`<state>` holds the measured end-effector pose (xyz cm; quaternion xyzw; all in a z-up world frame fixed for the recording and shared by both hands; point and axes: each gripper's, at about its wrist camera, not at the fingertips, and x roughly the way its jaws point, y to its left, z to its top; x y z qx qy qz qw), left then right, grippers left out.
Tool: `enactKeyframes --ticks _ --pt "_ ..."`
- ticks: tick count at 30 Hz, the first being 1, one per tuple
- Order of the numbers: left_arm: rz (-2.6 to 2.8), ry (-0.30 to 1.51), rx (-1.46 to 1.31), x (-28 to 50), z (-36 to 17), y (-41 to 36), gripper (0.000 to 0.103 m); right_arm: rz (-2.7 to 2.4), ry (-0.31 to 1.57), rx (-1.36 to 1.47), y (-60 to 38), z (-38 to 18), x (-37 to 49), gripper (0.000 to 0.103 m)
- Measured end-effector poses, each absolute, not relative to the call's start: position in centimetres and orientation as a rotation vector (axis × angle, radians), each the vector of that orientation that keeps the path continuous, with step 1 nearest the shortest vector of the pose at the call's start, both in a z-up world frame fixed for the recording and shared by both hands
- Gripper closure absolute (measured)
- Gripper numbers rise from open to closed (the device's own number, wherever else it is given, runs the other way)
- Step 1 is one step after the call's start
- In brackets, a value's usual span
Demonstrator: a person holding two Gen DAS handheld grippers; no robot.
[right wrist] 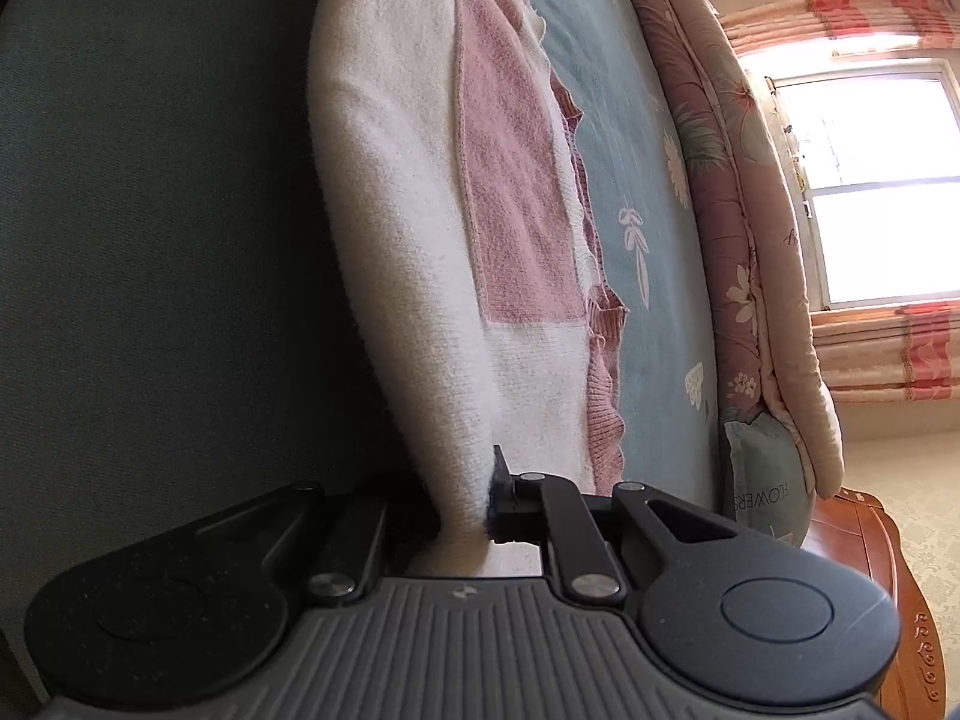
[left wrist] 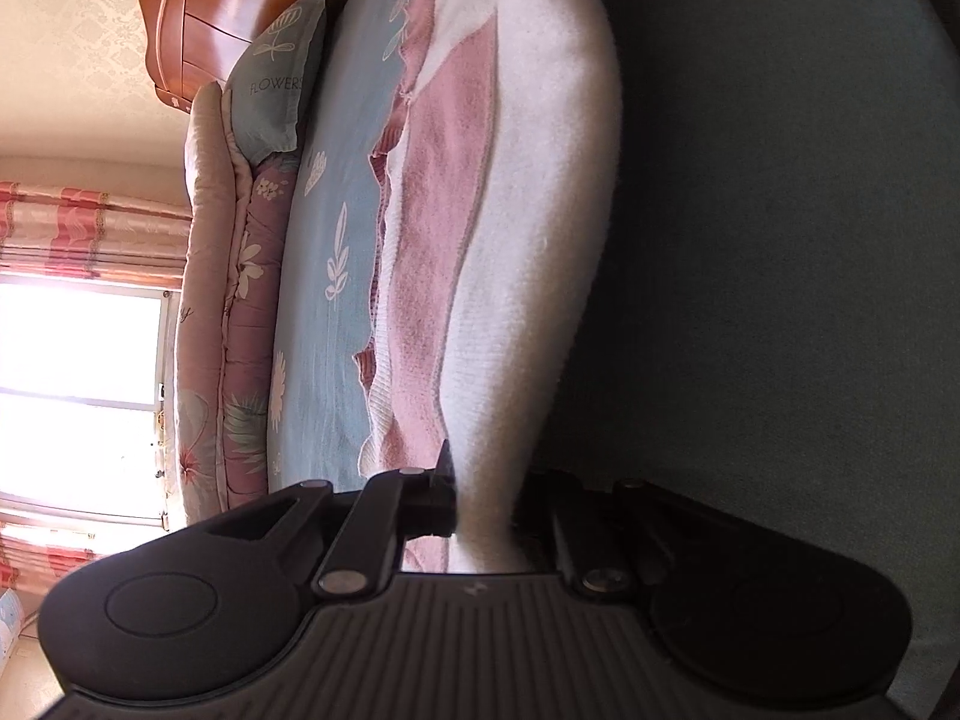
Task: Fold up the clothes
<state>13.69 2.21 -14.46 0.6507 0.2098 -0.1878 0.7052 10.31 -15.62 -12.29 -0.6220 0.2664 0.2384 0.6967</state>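
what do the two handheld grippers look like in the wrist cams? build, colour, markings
The left gripper and right gripper look identical: matte black plastic, with a ribbed dark grey base plate bearing a small embossed mark at its centre. Each side has a rounded housing with a circular disc, and flat linkage arms on silver rivet pins leading to black fingers. No cables, hands or sleeves are visible.

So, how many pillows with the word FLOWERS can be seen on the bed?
1. The blue pillow leans against the wooden headboard, at the head of the bed beside the folded quilt. Others may be hidden behind the quilt.
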Motion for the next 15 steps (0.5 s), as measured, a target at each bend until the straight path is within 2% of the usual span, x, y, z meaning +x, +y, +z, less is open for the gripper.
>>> enactKeyframes --ticks 7,9,10,12,15 --pt "-0.461 0.498 1.442 9.4 -14.5 3.0 0.096 0.577 0.644 -1.375 -15.2 -12.3 5.2 0.088" --pt "-0.458 0.511 1.448 9.0 -14.9 3.0 0.091 0.576 0.662 -1.378 -15.2 -12.8 4.8 0.087" --pt "-0.457 0.517 1.452 8.8 -15.2 3.0 0.087 0.572 0.671 -1.379 -15.2 -13.1 4.7 0.084" --pt "-0.486 0.533 1.452 8.3 -14.9 3.1 0.087 0.568 0.699 -1.365 -15.2 -13.3 4.8 0.073" --pt "-0.578 0.605 1.387 8.0 -13.4 4.0 0.081 0.589 0.740 -1.330 -15.7 -12.5 4.4 0.049"
